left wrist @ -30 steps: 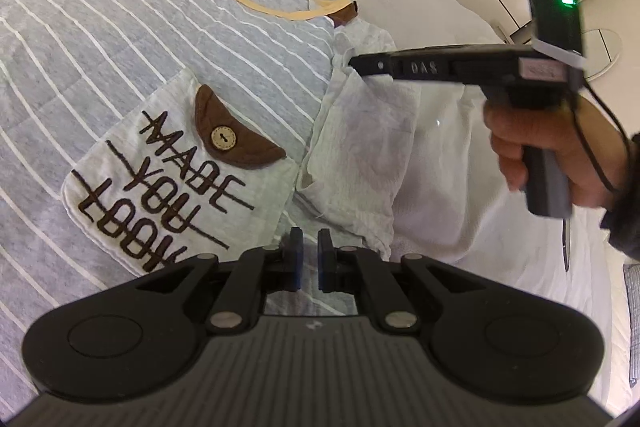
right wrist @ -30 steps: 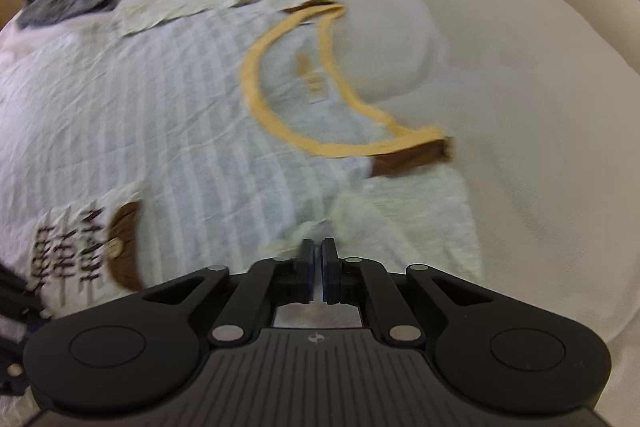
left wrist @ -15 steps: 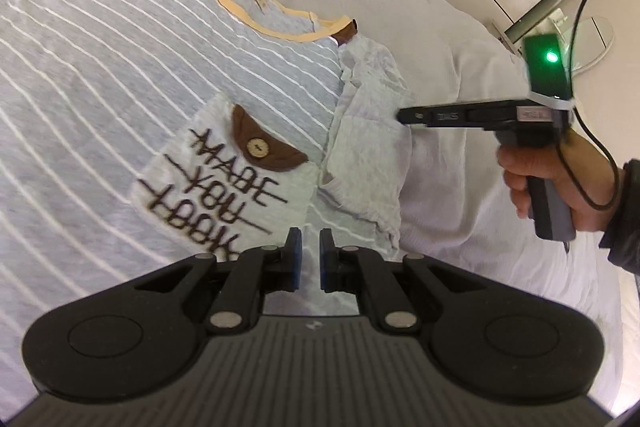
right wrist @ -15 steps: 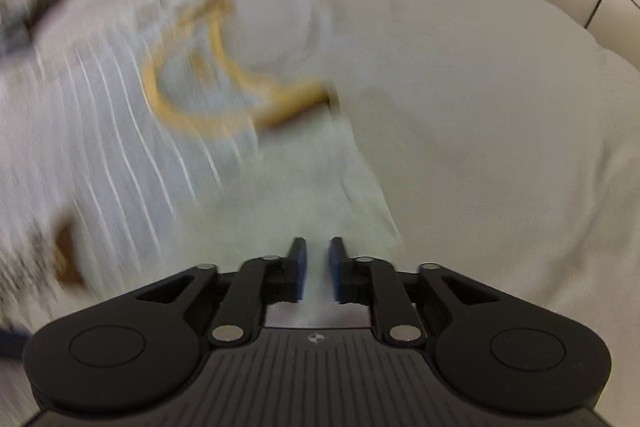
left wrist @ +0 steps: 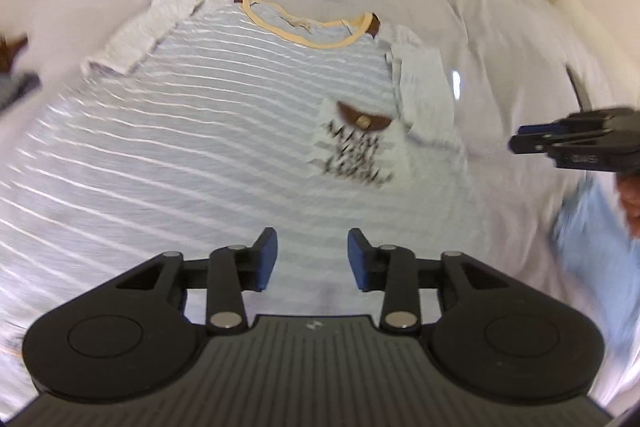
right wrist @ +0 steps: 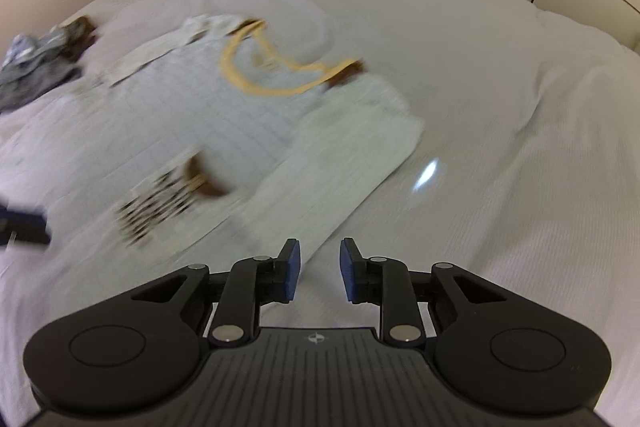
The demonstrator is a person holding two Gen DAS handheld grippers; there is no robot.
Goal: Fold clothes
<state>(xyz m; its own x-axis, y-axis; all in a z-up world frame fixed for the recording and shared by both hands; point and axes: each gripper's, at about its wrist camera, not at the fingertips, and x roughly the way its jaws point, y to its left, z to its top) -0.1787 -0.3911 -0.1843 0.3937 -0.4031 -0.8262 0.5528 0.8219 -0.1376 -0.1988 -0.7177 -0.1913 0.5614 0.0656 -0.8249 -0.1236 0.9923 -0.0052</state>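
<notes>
Lying flat on the white bed [right wrist: 500, 75], the striped T-shirt [left wrist: 208, 131] is held by neither the left gripper [left wrist: 312, 259] nor the right gripper [right wrist: 316, 269]; both jaws are released. Grabbing the bedsheet beneath the shirt would probably spoil the fold.

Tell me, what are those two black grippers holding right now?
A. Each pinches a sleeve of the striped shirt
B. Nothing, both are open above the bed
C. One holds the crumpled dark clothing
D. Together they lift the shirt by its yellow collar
B: the left gripper and the right gripper both show a bare gap between their blue pads, and the striped shirt lies flat on the bed.
</notes>
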